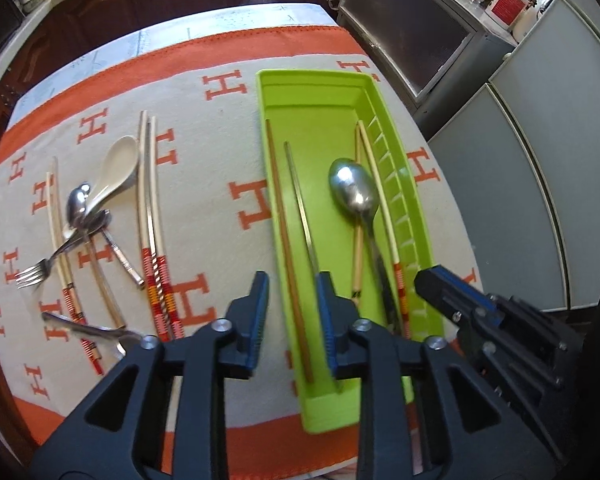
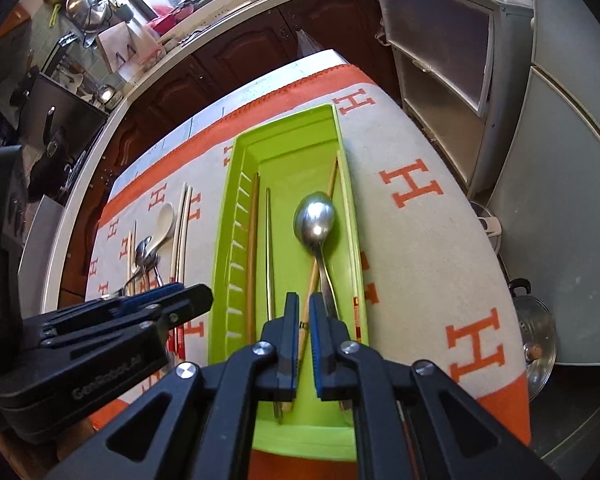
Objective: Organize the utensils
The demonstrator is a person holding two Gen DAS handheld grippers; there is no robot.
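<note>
From the left wrist, your left gripper [image 1: 293,322] stands part open and empty over the green tray [image 1: 424,240]; the brown chopstick [image 1: 288,248] lies below, and lowering could knock it askew.

From the right wrist, your right gripper [image 2: 304,332] is nearly closed, seemingly empty; its tips could jostle the spoon [image 2: 315,220] beneath.

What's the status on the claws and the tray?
Left claw open, empty, over green tray. Right claw nearly shut, nothing gripped. Metal spoon and chopsticks in tray; fork and white spoon on cloth. Nothing blocking.
</note>
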